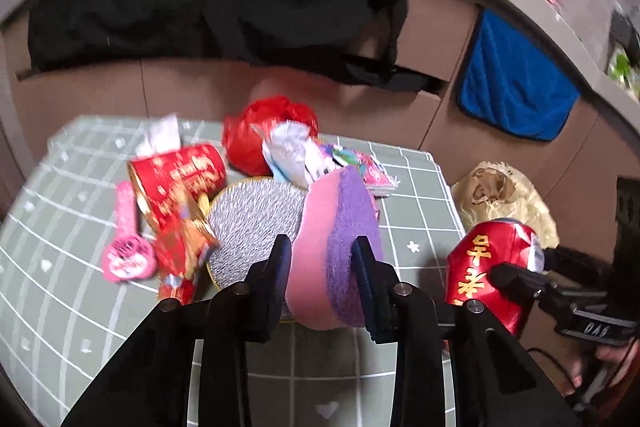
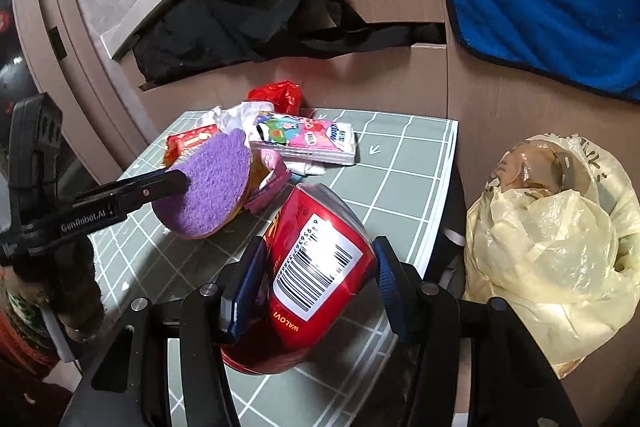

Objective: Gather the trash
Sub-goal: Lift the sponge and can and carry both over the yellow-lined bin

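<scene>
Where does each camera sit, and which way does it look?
Left wrist: on the left gripper, looking along its fingers over the grey-green grid mat; it clamps the pink-and-purple sponge.
Right wrist: on the right gripper, facing the mat and the yellowish plastic trash bag; it clamps the crushed red can.
Shared: each shows the other gripper, sponge, can, bag.

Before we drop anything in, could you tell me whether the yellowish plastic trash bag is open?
Open: the yellowish plastic trash bag gapes at the top, showing brownish waste inside.
</scene>
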A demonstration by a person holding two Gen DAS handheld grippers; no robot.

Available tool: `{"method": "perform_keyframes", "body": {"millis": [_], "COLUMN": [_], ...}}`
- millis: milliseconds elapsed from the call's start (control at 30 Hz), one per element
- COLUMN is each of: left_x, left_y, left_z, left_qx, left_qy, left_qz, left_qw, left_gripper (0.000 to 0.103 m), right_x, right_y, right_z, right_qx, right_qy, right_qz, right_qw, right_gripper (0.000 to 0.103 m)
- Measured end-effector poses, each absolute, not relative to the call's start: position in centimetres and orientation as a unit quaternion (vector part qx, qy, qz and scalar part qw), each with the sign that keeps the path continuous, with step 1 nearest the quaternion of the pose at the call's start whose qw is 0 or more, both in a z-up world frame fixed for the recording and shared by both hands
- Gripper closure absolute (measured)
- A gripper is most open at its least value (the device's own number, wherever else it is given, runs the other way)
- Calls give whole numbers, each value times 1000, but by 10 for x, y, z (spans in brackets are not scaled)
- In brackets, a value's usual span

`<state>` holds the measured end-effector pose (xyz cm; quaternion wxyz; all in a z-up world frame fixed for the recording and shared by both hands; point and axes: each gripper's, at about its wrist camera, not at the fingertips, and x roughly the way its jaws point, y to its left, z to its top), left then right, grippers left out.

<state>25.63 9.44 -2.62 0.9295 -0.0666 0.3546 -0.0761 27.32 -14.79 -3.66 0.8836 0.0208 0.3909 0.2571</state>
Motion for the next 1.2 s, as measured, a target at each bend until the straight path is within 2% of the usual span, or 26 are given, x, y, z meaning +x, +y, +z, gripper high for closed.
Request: {"method": "perform_keyframes", "body": {"millis": [133, 567, 733, 833, 1200], "left_x": [241, 187, 170, 160, 153], "left_y": [94, 107, 111, 109, 68], "left_z": [-23, -26, -21, -12, 45], "left_qx": [-42, -56, -64, -67, -28], "left_qy": [343, 327, 319, 300, 206], "left_qz": [-67, -57, -54, -54, -62], "left_qw": [936, 942, 944, 950, 976], "left_gripper": [71, 71, 71, 71, 71], "right_x": [269, 252, 247, 236, 225], "right_y": [-146, -161, -163, -167, -192], "right_z": [-35, -34, -21, 2, 65], "right_qx": [21, 50, 54, 18, -5], "right_qy": [391, 410, 443, 406, 274], "right_qz": [256, 250, 300, 269, 211], "right_qw": [884, 876, 843, 873, 938], "right_gripper": [53, 53, 53, 53, 53]}}
